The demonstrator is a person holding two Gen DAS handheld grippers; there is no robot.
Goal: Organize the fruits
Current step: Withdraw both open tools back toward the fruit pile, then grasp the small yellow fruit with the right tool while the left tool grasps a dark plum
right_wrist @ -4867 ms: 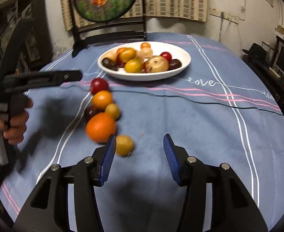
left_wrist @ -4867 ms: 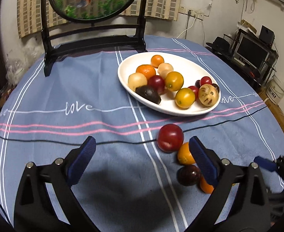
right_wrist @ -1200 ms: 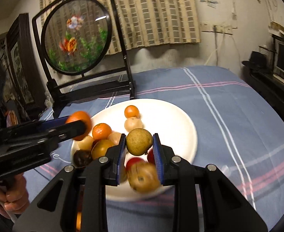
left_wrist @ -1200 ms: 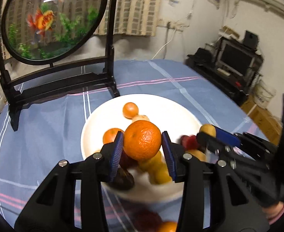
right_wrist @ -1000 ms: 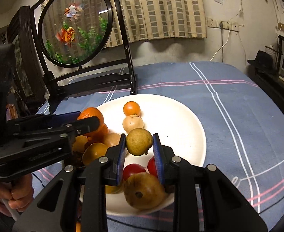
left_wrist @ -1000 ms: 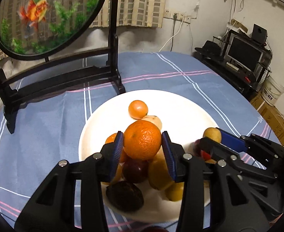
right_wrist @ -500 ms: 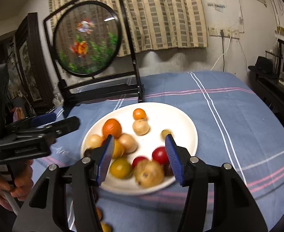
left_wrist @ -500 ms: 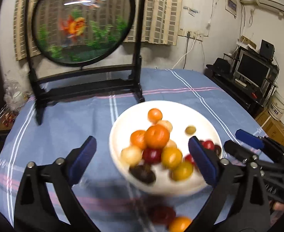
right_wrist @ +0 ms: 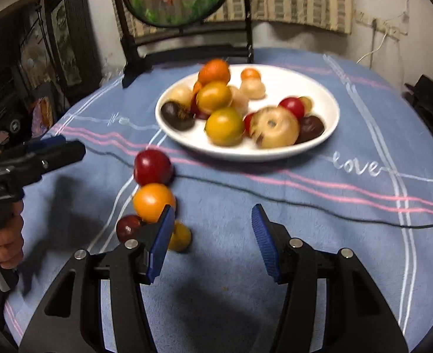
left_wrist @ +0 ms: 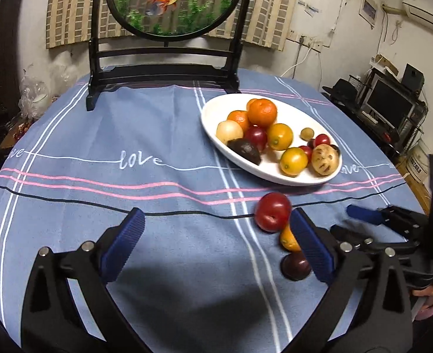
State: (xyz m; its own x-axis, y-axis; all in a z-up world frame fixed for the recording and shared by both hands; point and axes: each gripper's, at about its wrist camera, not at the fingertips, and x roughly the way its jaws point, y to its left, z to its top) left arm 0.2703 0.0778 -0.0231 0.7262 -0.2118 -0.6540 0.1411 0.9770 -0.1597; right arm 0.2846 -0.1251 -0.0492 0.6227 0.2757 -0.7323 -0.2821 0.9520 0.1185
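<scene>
My left gripper (left_wrist: 216, 244) and right gripper (right_wrist: 213, 241) gape empty; loose fruits (right_wrist: 153, 201) lie between them, plate (left_wrist: 216, 111) beyond, bare cloth (left_wrist: 98, 147) leftward.

The word "love" on the tablecloth

The blue tablecloth (left_wrist: 163, 135) carries the word "love" stitched in white script along a thin white line: once clearly in the left wrist view, left of the white plate (left_wrist: 216, 111), and once clearly in the right wrist view, just right of the plate's near rim. Partial copies show at the cloth's far left edge and beside the plate's right end. The papers on the wall and a bucket's label are too small to read.
</scene>
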